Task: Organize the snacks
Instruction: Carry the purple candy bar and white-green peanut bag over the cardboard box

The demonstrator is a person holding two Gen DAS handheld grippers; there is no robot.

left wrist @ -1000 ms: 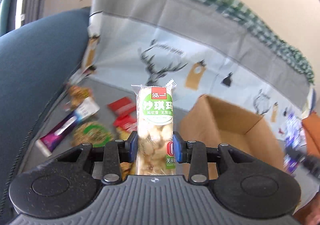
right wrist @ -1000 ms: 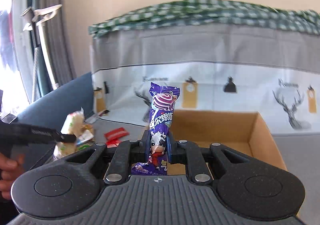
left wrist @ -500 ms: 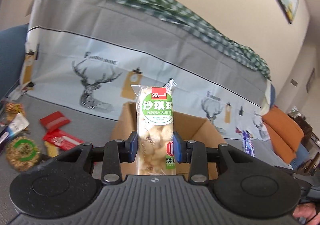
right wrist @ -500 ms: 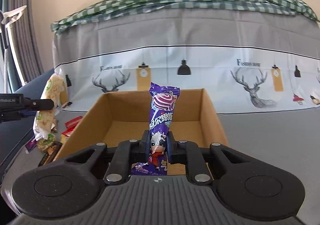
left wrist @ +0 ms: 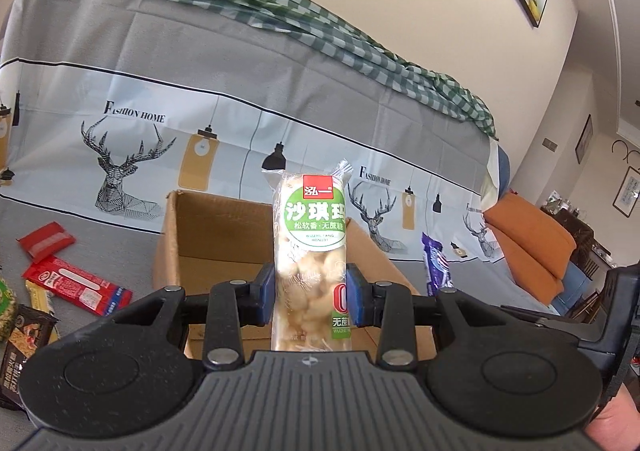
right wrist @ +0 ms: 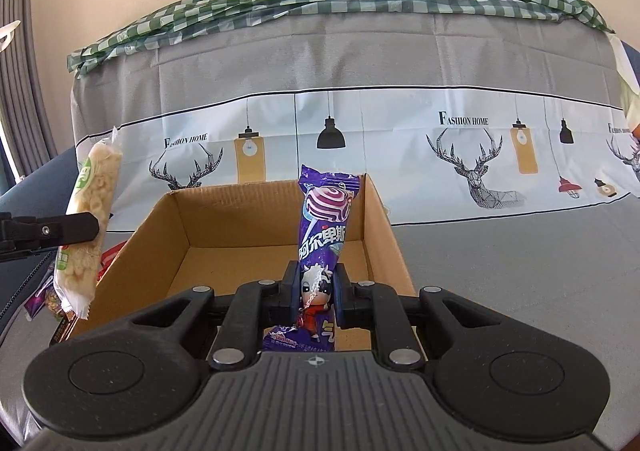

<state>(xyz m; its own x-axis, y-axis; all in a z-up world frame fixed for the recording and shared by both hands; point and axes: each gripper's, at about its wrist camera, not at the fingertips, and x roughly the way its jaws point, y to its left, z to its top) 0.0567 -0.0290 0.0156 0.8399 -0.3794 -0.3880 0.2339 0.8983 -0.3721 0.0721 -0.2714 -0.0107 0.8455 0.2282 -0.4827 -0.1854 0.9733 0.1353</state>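
Sofa (right wrist: 520, 271), deer-print cover (right wrist: 400, 131), probably.

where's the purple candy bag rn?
Right wrist view, centre: the purple candy bag stands upright, pinched in the right claw, in front of the open cardboard box.

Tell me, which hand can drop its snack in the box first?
Probably the right. The right gripper holds the purple lollipop packet straight in front of the open cardboard box, while the green-label snack pack hangs beside the box's left wall.
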